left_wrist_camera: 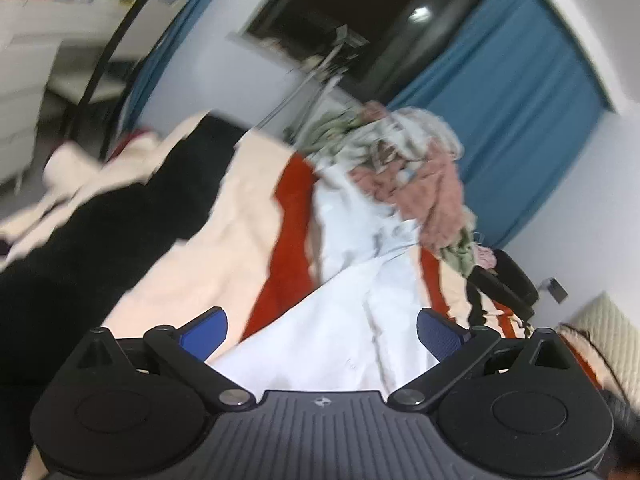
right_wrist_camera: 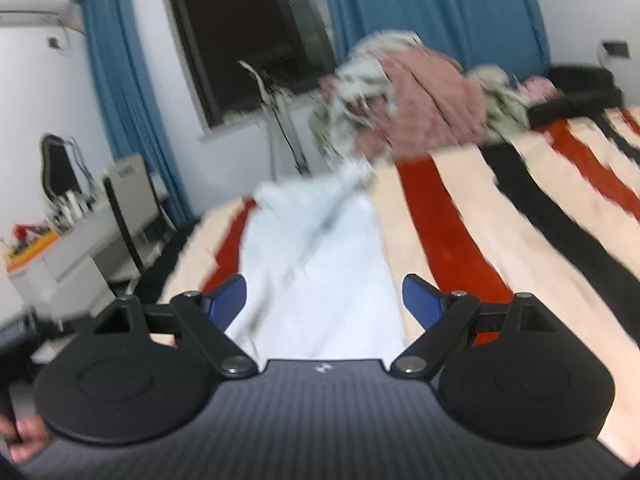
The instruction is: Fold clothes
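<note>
A white garment (left_wrist_camera: 340,320) lies stretched out on a bed with a cream, red and black striped blanket (left_wrist_camera: 192,264). My left gripper (left_wrist_camera: 322,330) is open, blue pads wide apart, with the garment's near end between and below them. In the right wrist view the same white garment (right_wrist_camera: 320,272) runs away from me along the blanket (right_wrist_camera: 460,240). My right gripper (right_wrist_camera: 324,300) is open over its near end. Both views are blurred by motion. Whether either gripper touches the cloth cannot be told.
A heap of pink, green and white clothes (right_wrist_camera: 420,108) lies at the far end of the bed, also in the left wrist view (left_wrist_camera: 408,176). Blue curtains (right_wrist_camera: 432,12) flank a dark window (right_wrist_camera: 240,32). A white desk and a chair (right_wrist_camera: 124,220) stand left of the bed.
</note>
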Demonstrator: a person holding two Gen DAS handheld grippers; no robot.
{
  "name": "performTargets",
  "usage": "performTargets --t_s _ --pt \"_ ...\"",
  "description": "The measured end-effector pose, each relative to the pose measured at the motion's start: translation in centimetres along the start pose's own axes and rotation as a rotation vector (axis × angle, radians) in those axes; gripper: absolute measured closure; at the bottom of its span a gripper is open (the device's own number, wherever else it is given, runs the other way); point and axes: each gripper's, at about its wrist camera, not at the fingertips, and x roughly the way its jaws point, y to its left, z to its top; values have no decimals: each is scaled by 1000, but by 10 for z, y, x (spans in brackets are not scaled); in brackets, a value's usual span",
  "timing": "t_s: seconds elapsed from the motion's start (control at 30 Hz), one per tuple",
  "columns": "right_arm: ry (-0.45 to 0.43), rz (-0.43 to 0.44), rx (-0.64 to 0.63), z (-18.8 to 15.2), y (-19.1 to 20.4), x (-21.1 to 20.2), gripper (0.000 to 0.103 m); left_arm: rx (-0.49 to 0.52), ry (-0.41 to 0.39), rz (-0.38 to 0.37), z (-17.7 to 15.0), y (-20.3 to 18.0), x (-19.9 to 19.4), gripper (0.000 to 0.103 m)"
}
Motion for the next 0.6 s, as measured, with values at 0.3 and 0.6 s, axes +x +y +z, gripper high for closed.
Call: performTargets --t_s 0.3,0.6 --pt "66 5 114 -10 -12 7 17 -204 186 201 -5 50 21 23" --pt "79 5 202 -12 -27 7 17 -167 253 330 -12 55 28 77"
